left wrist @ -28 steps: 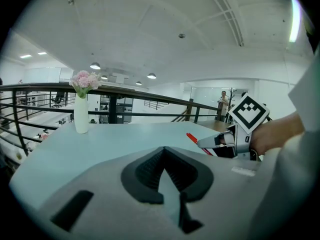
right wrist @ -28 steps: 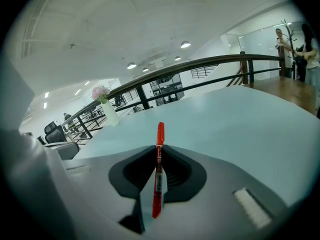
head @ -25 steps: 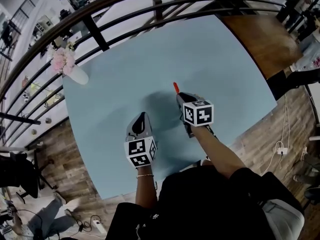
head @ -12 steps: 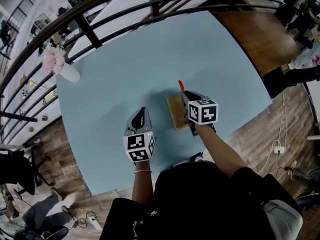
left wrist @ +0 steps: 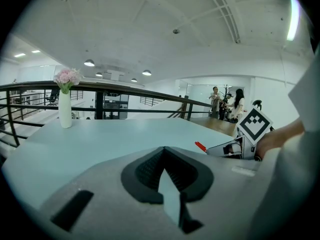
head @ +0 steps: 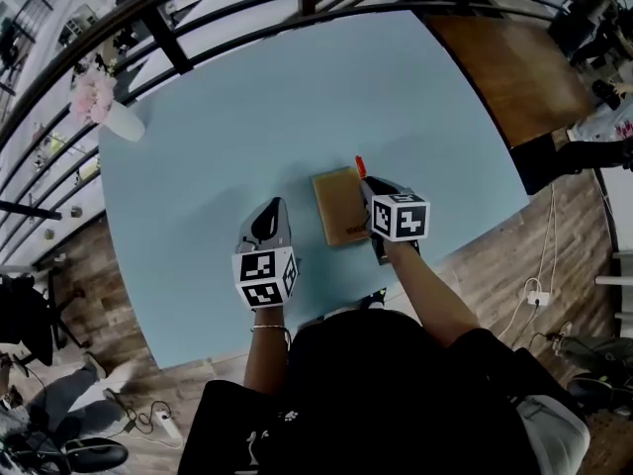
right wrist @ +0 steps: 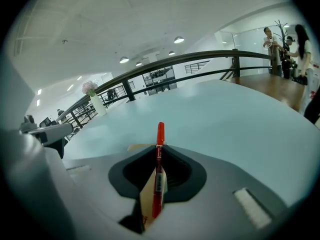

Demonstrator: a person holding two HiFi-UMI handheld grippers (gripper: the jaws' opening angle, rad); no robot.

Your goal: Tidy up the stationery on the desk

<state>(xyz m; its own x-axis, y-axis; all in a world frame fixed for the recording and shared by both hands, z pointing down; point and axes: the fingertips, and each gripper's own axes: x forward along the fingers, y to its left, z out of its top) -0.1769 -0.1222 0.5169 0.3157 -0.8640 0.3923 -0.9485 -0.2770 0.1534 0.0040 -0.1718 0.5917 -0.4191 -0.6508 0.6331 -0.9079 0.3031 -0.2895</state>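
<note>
Pale blue desk (head: 247,97) fills most of the head view, with a dark railing (head: 178,43) along its far edge and wood flooring beyond. A white vase (head: 121,123) of pink flowers stands near the far left corner, well apart from everything else.

2 tools hover over the near part of the desk, each in 1 of the person's hands. The left tool (left wrist: 167,184) has its jaws pressed together with nothing between them; it sits to the left of a tan pad.

The right tool (right wrist: 158,176) pinches a red pen (right wrist: 159,146) lengthwise, the pen's red end poking out past the jaw tips. In the head view that end points toward the far side of the desk.

The tan pad (head: 336,206) lies flat on the desk between the 2 tools, just beside the right tool on its left. In the right gripper view part of it shows under the pen. Whether pen or tool touches the pad cannot be told.

2 people (right wrist: 285,41) stand in the background by a glass wall.
</note>
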